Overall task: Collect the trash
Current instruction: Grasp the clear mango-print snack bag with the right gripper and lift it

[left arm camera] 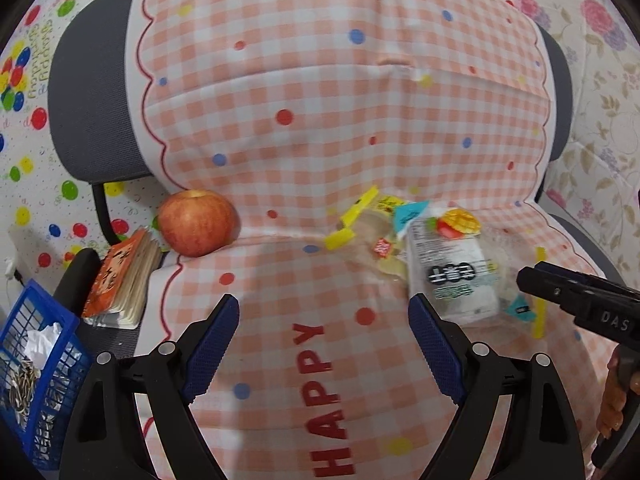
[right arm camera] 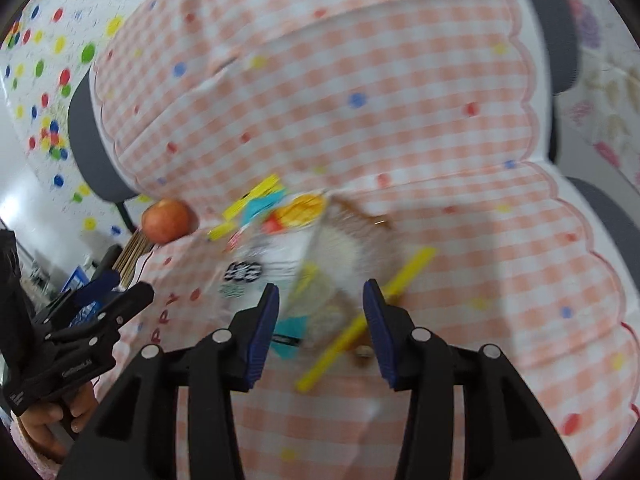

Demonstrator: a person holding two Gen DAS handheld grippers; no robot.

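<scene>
A heap of snack wrappers (left arm camera: 436,256) lies on a chair seat covered by a pink checked cloth (left arm camera: 320,120): a white pouch with fruit print, clear bags, yellow strips. My left gripper (left arm camera: 324,348) is open and empty, just short and left of the heap. My right gripper (right arm camera: 320,320) is open, its jaws around the near edge of the wrappers (right arm camera: 316,280), a yellow strip (right arm camera: 364,320) between them. The right wrist view is blurred.
A red apple (left arm camera: 196,222) sits on the seat's left edge, also in the right wrist view (right arm camera: 166,220). A small orange book (left arm camera: 120,280) lies beside it. A blue basket (left arm camera: 32,368) with crumpled paper stands at lower left. The grey chair back (left arm camera: 88,92) rises behind.
</scene>
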